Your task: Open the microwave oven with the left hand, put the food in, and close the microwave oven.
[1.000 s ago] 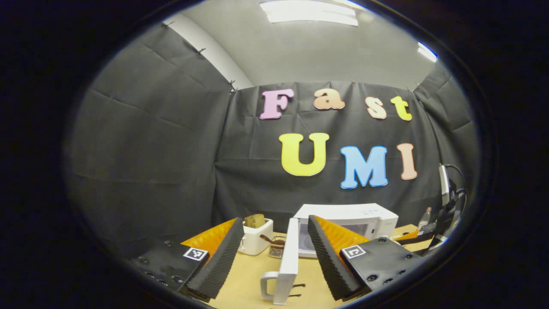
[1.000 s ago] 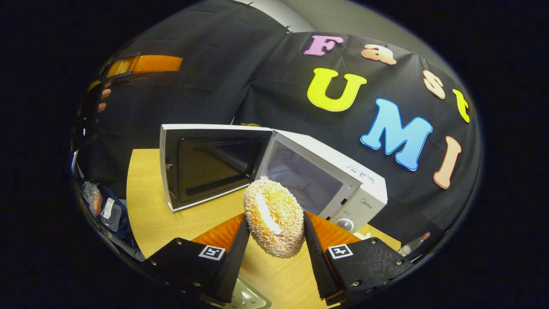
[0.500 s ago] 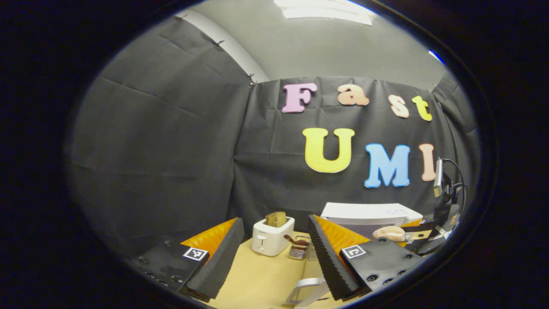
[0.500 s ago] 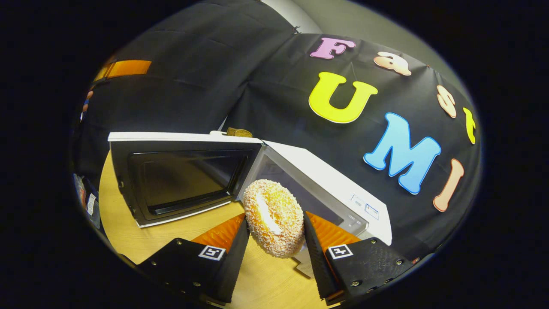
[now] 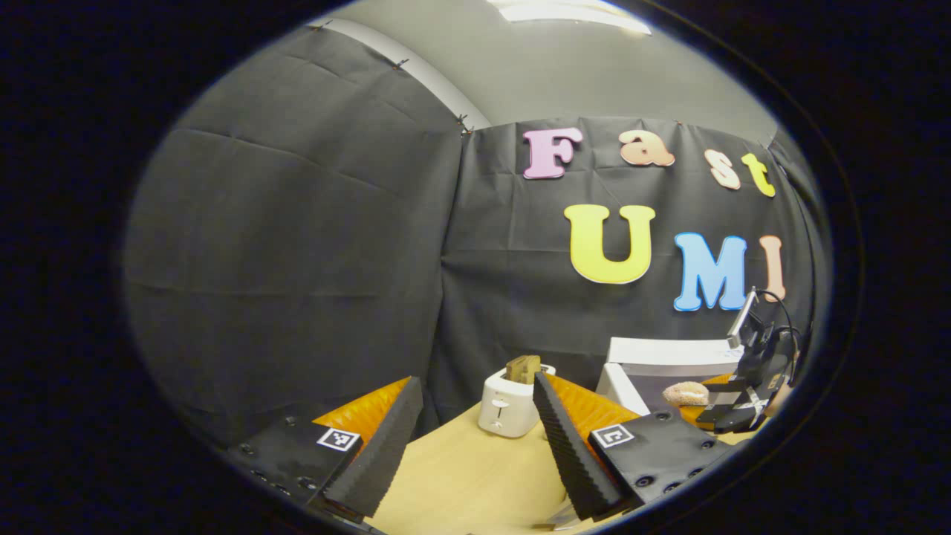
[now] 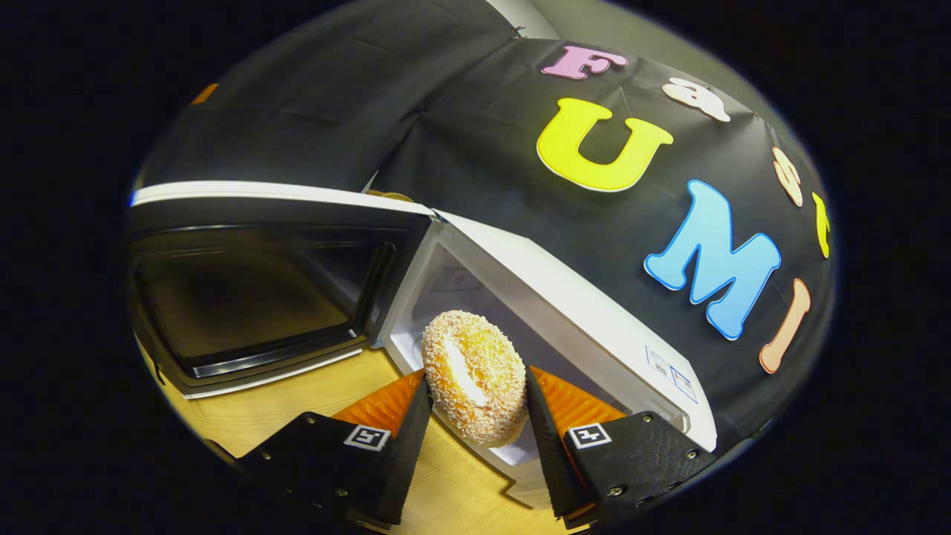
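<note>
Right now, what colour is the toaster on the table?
White, with a brown slice in its top. The toaster shows best in the left gripper view.

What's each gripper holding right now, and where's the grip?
The right gripper holds the donut on edge, fingers pressing its two flat faces, at the microwave opening. The left gripper is open and holds nothing.

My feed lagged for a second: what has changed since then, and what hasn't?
The right gripper, shut on the doughnut, has carried it closer to the open microwave, up to the cavity mouth. The left gripper has swung away to the left: the door handle it faced has left its view and the toaster now sits between its fingers, farther off. Unchanged: door open, left gripper open.
</note>
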